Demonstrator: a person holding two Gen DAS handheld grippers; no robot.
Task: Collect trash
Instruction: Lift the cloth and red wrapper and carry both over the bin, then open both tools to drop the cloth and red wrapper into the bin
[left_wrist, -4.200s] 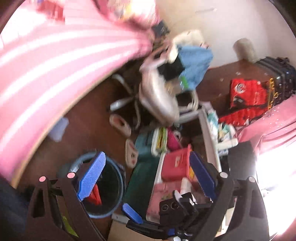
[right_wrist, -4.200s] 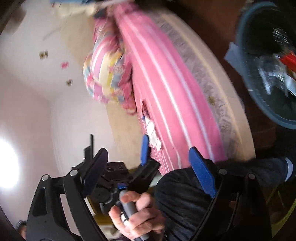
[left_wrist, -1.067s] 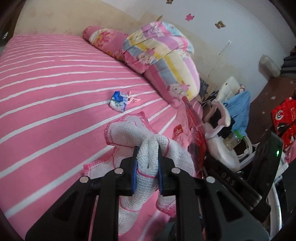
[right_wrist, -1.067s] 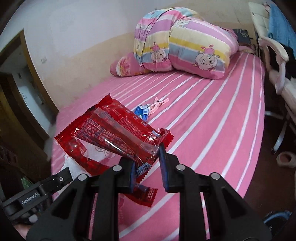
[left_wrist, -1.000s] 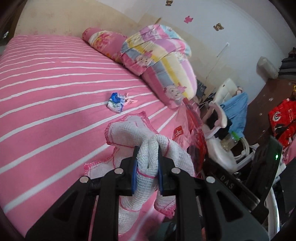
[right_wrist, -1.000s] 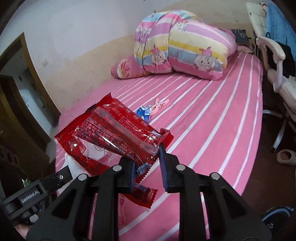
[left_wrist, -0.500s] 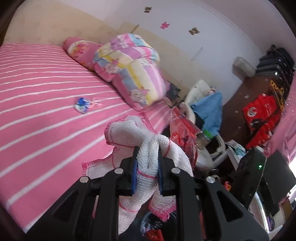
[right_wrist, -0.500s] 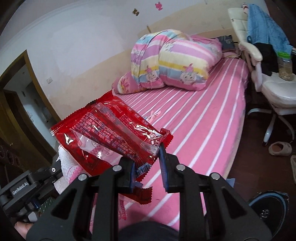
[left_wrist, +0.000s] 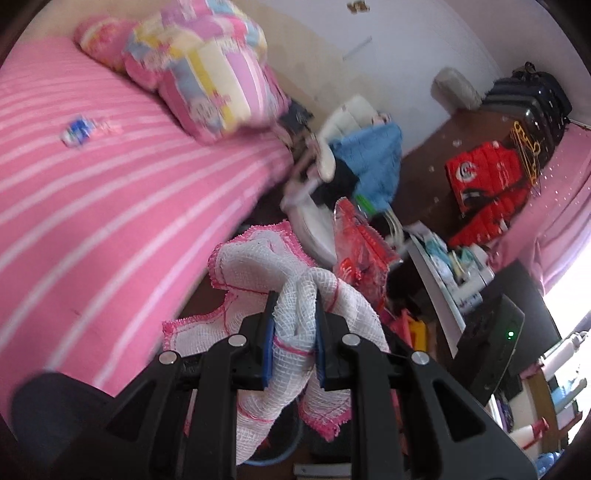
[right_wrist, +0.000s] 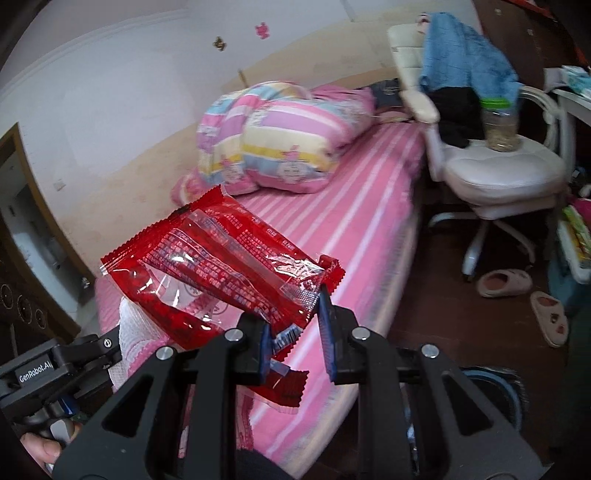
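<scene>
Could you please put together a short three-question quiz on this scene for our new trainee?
1. True or false: the left gripper is shut on the white gauze cloth with pink edging.
2. What does the right gripper hold? A) red plastic snack wrapper B) slipper C) jar
3. What small item lies on the pink striped bed?

Key: 1 true. 2 A. 3 a small blue-and-white wrapper.

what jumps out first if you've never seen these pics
The shiny red snack wrapper fills the middle of the right wrist view, clamped in the right hand-held gripper above the pink striped bed. In the left wrist view, the left hand-held gripper pinches a white gauze cloth with pink edging. A pastel striped quilt is heaped at the bed's far end.
</scene>
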